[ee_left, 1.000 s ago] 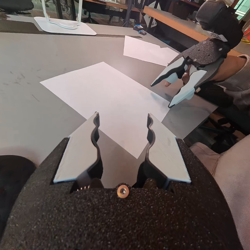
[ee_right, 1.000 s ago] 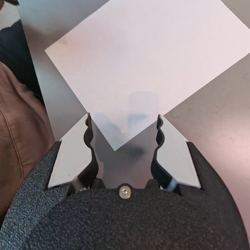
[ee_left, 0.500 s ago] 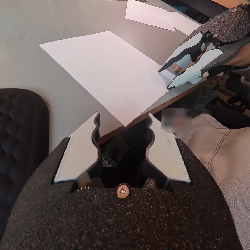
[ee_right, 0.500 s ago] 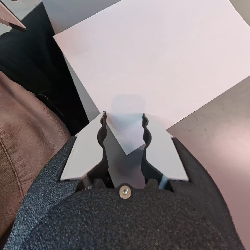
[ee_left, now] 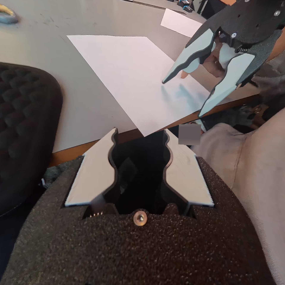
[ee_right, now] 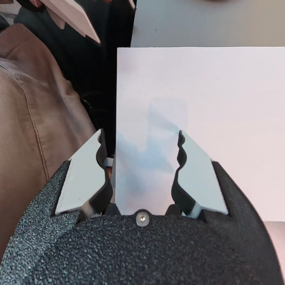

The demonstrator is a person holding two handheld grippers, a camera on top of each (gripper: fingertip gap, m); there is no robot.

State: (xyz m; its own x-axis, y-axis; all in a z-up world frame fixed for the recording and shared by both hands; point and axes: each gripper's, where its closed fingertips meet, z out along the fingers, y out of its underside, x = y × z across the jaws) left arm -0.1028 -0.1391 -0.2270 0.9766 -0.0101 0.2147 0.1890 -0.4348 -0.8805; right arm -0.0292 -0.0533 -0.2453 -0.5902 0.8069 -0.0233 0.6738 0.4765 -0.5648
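Note:
A white sheet of paper [ee_left: 132, 77] lies on the grey table [ee_left: 46, 38], one corner sticking out past the table's near edge. My left gripper [ee_left: 139, 131] is open and empty, just off that edge, its fingertips on either side of the overhanging corner. My right gripper [ee_right: 141, 131] is open and empty over the sheet [ee_right: 200, 100] near its edge; it also shows in the left wrist view [ee_left: 182, 98], tips close above the paper. The left gripper's finger [ee_right: 74, 17] shows at the top left of the right wrist view.
A second white sheet [ee_left: 178, 23] lies farther back on the table. A black padded chair back [ee_left: 26, 123] stands at the left. A person's beige trousers [ee_left: 246, 185] fill the right, also seen in the right wrist view [ee_right: 30, 108].
The sheet has slid toward the table's near edge so its corner now overhangs. My left gripper has drawn back off the edge. My right gripper narrowed its jaws, then opened wide again.

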